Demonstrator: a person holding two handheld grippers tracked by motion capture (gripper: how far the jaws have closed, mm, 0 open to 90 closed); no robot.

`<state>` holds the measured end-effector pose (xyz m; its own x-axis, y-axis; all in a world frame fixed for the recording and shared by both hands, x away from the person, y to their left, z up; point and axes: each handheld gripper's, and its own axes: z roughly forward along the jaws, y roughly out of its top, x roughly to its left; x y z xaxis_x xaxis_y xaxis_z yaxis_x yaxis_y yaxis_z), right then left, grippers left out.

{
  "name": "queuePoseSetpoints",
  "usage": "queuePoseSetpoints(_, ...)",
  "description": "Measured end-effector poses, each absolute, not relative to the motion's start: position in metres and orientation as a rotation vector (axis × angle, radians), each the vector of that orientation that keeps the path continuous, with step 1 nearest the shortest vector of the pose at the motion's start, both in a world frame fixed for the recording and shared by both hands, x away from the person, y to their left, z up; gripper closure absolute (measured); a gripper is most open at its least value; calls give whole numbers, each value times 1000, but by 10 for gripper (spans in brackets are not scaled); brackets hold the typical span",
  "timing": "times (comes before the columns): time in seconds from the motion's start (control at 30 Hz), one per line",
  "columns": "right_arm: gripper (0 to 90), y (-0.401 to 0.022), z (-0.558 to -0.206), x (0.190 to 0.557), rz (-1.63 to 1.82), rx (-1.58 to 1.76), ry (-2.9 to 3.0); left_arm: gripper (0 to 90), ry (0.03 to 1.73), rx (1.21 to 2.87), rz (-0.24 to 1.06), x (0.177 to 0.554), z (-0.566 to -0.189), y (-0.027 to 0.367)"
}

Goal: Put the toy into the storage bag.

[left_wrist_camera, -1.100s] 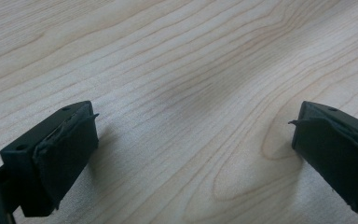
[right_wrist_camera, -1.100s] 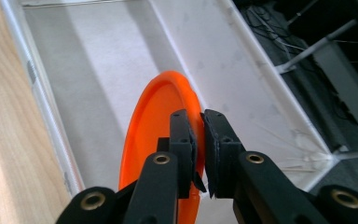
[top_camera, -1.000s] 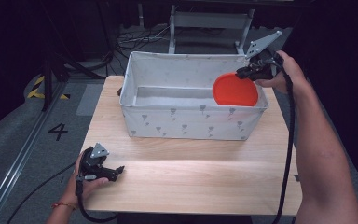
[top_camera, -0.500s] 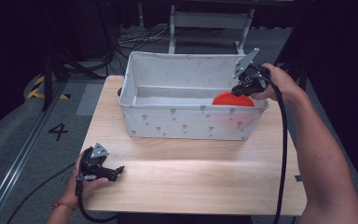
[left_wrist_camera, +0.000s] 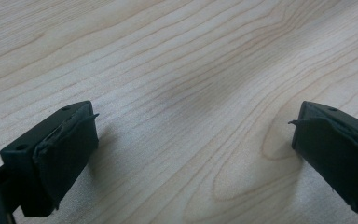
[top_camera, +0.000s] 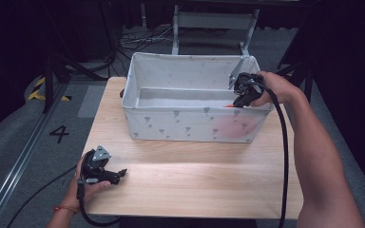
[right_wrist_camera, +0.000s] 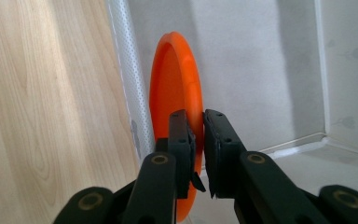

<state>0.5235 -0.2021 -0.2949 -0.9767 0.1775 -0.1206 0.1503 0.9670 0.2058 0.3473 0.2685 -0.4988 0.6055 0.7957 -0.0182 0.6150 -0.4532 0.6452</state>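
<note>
Currently right hand-held gripper [right_wrist_camera: 196,140] clamped on orange plate [right_wrist_camera: 175,93], held on edge inside the bin [top_camera: 190,124], against its wall. Left hand-held gripper [top_camera: 111,175] jaws apart, near bench [top_camera: 195,180] edge, well apart from bin.

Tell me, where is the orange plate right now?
The orange plate stands on edge inside the white bin, against its near wall at the right end, pinched by the right tongs.

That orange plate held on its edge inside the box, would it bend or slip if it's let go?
The plate looks like rigid plastic: it keeps its round shape though the right tool pinches only its rim. It seems light. Standing on edge against the bin wall, it would probably slide flat or roll once released.
</note>
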Motion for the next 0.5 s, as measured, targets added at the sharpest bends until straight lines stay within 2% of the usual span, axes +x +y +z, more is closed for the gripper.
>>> queuePoseSetpoints(0.5,815,-205,-296,526,230,294,3007,6,1108,2217,382,347,-499,268)
